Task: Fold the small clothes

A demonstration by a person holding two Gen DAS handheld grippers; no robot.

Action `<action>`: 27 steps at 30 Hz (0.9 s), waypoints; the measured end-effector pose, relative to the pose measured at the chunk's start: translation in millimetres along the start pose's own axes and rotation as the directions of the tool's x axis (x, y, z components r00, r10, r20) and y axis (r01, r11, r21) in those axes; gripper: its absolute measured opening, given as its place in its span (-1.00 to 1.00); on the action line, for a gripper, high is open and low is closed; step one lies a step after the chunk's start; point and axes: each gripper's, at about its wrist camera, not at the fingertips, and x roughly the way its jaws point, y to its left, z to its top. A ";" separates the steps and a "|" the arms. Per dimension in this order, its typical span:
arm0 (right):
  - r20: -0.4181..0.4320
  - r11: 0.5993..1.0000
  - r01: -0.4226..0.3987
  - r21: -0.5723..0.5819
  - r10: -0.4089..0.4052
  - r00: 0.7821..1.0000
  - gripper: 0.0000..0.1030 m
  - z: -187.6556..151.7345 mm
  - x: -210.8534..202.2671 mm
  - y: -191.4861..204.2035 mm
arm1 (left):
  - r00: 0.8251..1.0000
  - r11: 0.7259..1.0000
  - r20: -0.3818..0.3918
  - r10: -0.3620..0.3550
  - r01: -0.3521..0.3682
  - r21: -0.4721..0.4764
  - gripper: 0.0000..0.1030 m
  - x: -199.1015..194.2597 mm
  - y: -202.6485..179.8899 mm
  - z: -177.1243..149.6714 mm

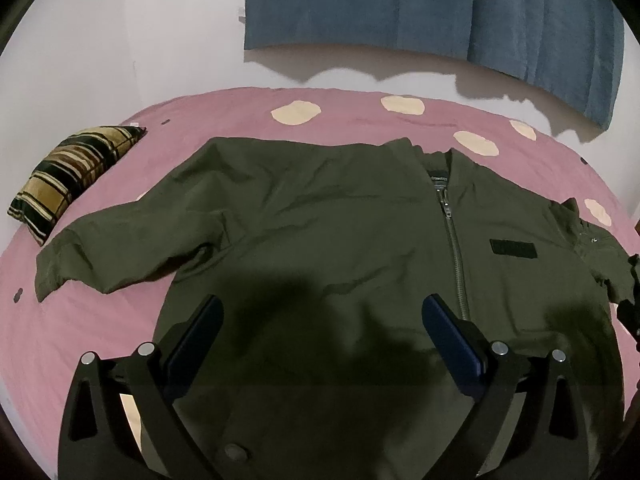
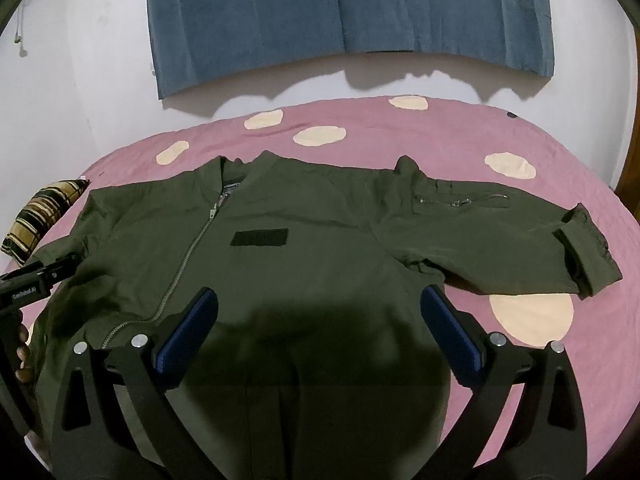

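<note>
An olive green zip-up jacket [image 1: 320, 232] lies flat, front side up, on a pink bed sheet [image 1: 100, 340]. Its sleeves spread out to both sides. My left gripper [image 1: 322, 312] is open and empty, hovering over the jacket's lower left half. My right gripper [image 2: 320, 304] is open and empty over the lower right half of the jacket [image 2: 304, 248]. The sleeve [image 2: 500, 236] with a zip pocket and a rolled cuff stretches to the right. The left gripper's body [image 2: 36, 284] shows at the left edge of the right wrist view.
A plaid pillow [image 1: 68, 176] lies on the bed's far left. The sheet [image 2: 560, 380] has cream spots. A blue curtain [image 1: 440, 12] hangs on the white wall behind the bed. A wooden bed frame edge [image 2: 626, 168] shows at the far right.
</note>
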 end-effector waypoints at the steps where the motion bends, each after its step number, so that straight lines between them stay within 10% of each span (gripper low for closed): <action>1: -0.001 1.000 0.000 0.000 0.000 1.000 0.96 -0.1 0.1 0.1 | 1.000 1.000 0.001 0.004 -0.004 -0.001 0.93 -0.3 -0.4 0.0; 27: -0.021 1.000 -0.002 0.006 0.002 1.000 0.96 0.6 3.0 0.8 | 0.999 1.000 -0.033 0.005 -0.005 -0.008 0.93 2.6 2.5 -0.9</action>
